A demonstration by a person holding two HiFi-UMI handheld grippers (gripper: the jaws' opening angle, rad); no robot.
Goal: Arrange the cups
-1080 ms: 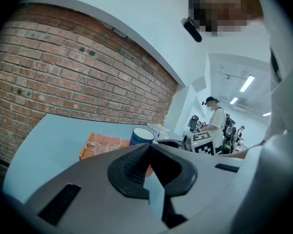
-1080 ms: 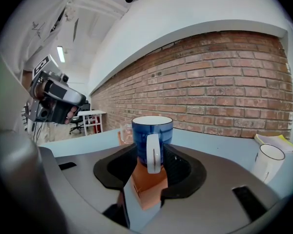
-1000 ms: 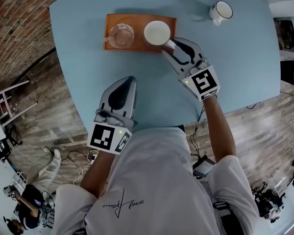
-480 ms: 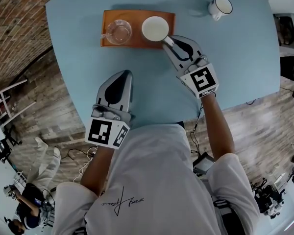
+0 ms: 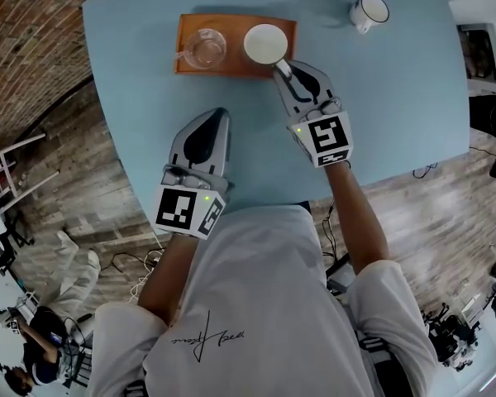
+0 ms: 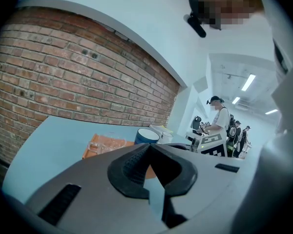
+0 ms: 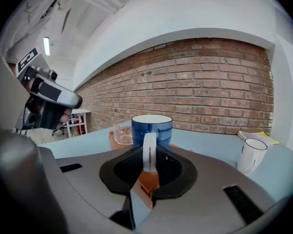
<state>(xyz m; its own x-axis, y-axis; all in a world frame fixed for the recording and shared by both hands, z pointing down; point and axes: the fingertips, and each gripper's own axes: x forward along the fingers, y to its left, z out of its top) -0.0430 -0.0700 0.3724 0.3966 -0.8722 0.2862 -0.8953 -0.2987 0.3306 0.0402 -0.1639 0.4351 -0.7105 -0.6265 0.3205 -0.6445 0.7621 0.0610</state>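
Left hand-held gripper (image 5: 213, 118): jaws fully together with nothing between them, as its own view (image 6: 149, 149) confirms. It sits low over the bare tabletop (image 5: 380, 98), near the edge closest to the person.

Right hand-held gripper (image 5: 282, 65): jaws closing on the white handle (image 7: 149, 152) of the blue mug (image 5: 264, 44). In the right gripper view (image 7: 149, 156) the handle stands upright between the two pads, which lie close against it on either side. The mug body (image 7: 151, 128) stands directly beyond the jaw tips.

The blue mug is upright, white inside, at the end of the orange tray (image 5: 236, 64) nearest the right hand-held gripper. A clear glass cup (image 5: 205, 48) stands on the same tray, beside the mug and apart from it, on that gripper's left (image 7: 121, 134). It is ahead of the left hand-held gripper and well apart from it.

A white mug (image 5: 370, 13) with a dark rim stands on the tabletop off the tray, ahead and to the right of the right hand-held gripper (image 7: 251, 155), well apart from it.
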